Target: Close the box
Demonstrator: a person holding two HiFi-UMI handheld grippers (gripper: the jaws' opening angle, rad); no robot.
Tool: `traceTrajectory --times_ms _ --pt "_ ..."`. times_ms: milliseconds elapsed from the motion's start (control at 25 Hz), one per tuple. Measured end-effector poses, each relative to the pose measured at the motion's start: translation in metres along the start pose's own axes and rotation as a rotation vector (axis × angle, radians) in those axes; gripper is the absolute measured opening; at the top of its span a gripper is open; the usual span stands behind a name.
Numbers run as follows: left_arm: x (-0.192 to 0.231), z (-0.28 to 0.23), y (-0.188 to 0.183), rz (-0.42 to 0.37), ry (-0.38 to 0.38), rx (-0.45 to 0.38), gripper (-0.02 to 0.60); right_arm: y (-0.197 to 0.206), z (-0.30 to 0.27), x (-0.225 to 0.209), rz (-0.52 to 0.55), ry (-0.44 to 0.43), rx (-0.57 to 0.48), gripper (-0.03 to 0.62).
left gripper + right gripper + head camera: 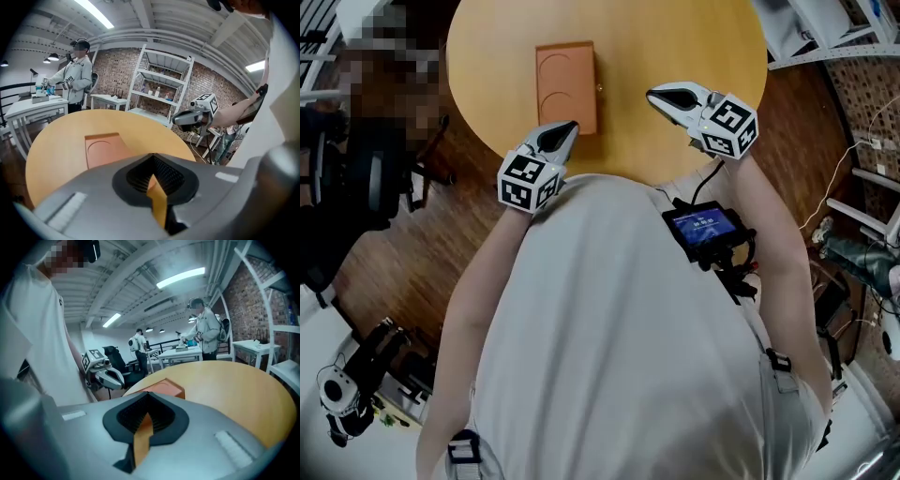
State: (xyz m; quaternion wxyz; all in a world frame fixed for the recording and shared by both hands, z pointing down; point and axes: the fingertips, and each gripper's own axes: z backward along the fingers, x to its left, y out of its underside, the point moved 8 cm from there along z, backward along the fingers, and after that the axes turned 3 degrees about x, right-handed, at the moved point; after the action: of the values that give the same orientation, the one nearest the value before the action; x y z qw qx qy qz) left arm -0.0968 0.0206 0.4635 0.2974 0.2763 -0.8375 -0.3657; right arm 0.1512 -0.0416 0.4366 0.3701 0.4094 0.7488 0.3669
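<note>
Head view first: one round wooden table (694,37), one flat brown box (566,86) on it, two grippers and two marker cubes (528,180), one cube per gripper, plus one little screen (703,228) strapped to the person's chest. The box is in the upper middle of the frame with its lid down flat. The left gripper (567,129) sits just below it, nose by the box's lower right corner, and I can't tell from here if it's actually touching. The right gripper (661,96) is over to the right of the box with clear tabletop between them, pointing left at it. Left gripper view: the left gripper (153,176) has its jaws pressed together with nothing in them, just a thin sliver of table colour showing through. The one box (105,149) lies left of centre, ahead and to the left of the jaws, on the table (61,136). The right gripper (187,118) hangs at the middle right. In the background there's one person (77,70) at upper left and one white shelf rack (164,89). Right gripper view: the right gripper (145,420) is closed too and empty. A corner of the box (161,387) peeks out right above the jaws at mid frame, the left gripper (110,377) is off at the middle left beyond it, and two people (205,329) stand by white desks further back.
</note>
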Motion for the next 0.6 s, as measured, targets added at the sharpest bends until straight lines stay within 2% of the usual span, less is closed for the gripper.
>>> traceTrajectory --times_ms 200,360,600 --pt "-0.011 -0.013 -0.014 -0.038 0.038 -0.01 0.0 -0.004 0.019 0.019 -0.009 0.006 -0.091 0.0" --pt "-0.016 -0.018 -0.02 -0.051 0.05 -0.021 0.0 0.001 0.026 0.026 -0.003 -0.004 -0.093 0.0" --pt "-0.009 -0.021 -0.026 -0.056 0.054 -0.032 0.0 -0.003 0.03 0.021 0.004 0.034 -0.103 0.0"
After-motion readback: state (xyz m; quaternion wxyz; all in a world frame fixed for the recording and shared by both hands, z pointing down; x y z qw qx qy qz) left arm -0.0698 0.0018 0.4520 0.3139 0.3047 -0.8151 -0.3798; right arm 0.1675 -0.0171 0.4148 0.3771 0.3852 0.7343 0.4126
